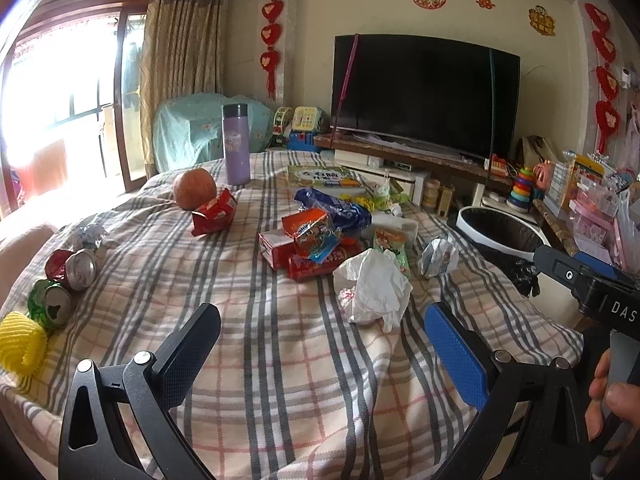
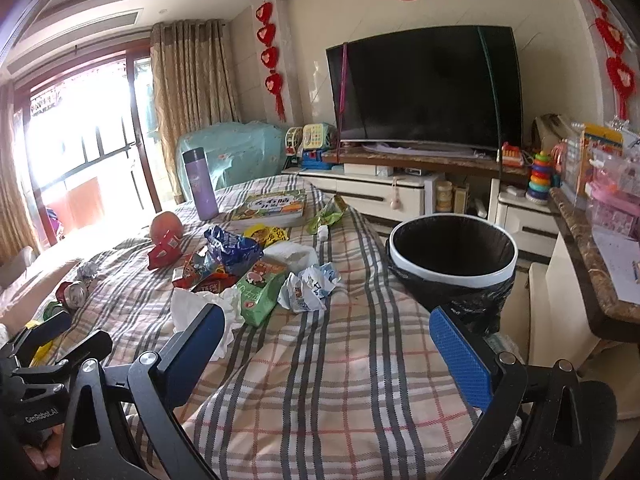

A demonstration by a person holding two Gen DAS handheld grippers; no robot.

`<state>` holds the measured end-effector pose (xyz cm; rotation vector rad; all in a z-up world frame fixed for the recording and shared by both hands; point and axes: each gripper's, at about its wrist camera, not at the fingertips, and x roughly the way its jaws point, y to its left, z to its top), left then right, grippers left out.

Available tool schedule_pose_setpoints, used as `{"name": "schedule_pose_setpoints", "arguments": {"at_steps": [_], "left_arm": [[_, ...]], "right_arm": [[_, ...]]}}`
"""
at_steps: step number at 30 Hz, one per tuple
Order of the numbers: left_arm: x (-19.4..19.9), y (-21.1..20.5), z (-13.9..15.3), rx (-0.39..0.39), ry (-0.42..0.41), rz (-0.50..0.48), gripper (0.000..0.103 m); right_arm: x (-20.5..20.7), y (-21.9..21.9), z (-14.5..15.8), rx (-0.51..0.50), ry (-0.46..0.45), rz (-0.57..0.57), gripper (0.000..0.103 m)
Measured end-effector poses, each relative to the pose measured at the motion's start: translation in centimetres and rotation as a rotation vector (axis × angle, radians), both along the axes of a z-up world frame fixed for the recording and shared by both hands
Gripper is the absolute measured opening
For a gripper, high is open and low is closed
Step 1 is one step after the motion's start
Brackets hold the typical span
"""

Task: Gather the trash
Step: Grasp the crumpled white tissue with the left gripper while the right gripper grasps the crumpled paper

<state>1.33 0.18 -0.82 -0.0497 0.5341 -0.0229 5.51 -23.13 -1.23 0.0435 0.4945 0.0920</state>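
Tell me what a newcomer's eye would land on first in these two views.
First, the heap of bright snack wrappers in the middle of the plaid cloth, with a crumpled white tissue at its near edge. Next, the black-lined trash bin standing off the table's right side, and the big dark TV on the far wall. Both tongs, left and right, hang open and empty.

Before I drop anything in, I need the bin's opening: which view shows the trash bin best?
The right wrist view: the trash bin shows its whole rim and black liner. In the left wrist view, the other gripper partly hides it.
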Motion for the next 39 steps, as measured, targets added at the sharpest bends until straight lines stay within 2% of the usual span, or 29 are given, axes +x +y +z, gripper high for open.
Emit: {"name": "schedule_pose_setpoints", "arguments": {"at_steps": [14,22,27,29,31,32,35,37,39], "left_arm": [[4.5,-0.9,-0.8,0.016,0.077,-0.029,0.102],[7.9,-1.4,-2.1,0.011,0.152,-0.057,0.092],[10.0,-1.3,-2.7,-0.019,0.183,-0.07,0.089],[10.7,-1.3,-3.1,-0.028,0.195,-0.079,0.084],[11.5,-1.4,-3.4,-0.041,0.21,-0.094,0.075],[11.7,-1.5,-3.6,-0.044,0.216,-0.099,0.072],[12.3,-1.7,-4.0,-0.047,0.232,-0.119,0.054],[12.6,-2.0,-4.3,-0.045,0.248,-0.14,0.032],[12.6,-2.2,-4.4,-0.046,0.252,-0.152,0.028]], "right_arm": [[3.8,0.0,-2.5,0.054,0.118,0.093,0.103],[7.4,-0.6,-4.4,0.1,0.208,0.118,0.102],[9.5,0.0,-5.1,0.097,0.248,0.141,0.095],[10.5,0.4,-5.6,0.091,0.269,0.151,0.088],[11.3,0.7,-6.0,0.1,0.289,0.162,0.078],[11.7,0.7,-6.2,0.102,0.295,0.165,0.077],[12.5,0.8,-6.6,0.114,0.308,0.168,0.067],[12.7,0.7,-6.8,0.128,0.317,0.176,0.052],[12.9,0.7,-6.9,0.134,0.322,0.191,0.02]]}}
